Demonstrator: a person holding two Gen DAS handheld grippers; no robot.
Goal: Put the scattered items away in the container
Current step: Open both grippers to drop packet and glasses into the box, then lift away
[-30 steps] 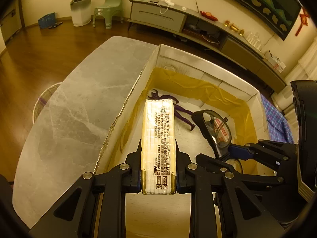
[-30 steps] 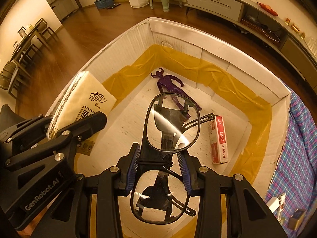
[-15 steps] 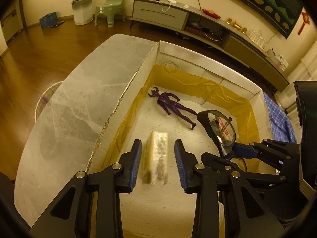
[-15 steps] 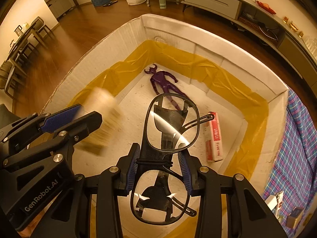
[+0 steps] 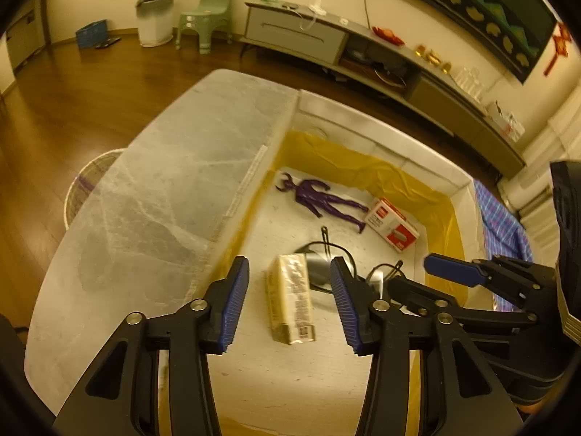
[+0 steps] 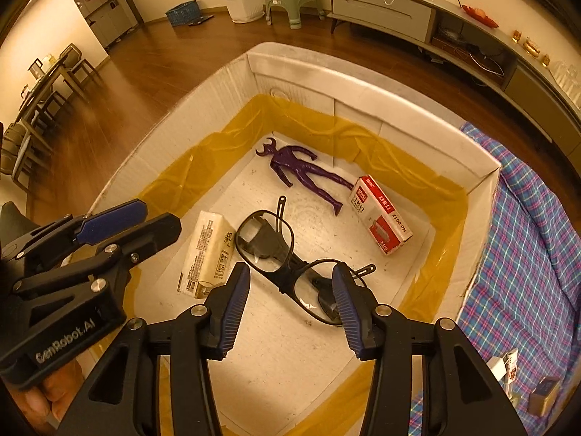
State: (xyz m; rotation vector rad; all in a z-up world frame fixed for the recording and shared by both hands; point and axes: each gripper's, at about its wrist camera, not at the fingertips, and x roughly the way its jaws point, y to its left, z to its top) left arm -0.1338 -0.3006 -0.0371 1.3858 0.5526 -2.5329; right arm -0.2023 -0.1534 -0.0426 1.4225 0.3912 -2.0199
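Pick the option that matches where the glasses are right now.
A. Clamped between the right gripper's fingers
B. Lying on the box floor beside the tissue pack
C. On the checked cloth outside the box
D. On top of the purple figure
B: the glasses lie on the floor of the box next to the tissue pack, and the right gripper stands open above them.

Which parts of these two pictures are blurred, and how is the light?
Left wrist view: the tissue pack and glasses are smeared, the rest fairly sharp. Right wrist view: both are sharp. Both views: warm yellowish light, edges bent by the fisheye.
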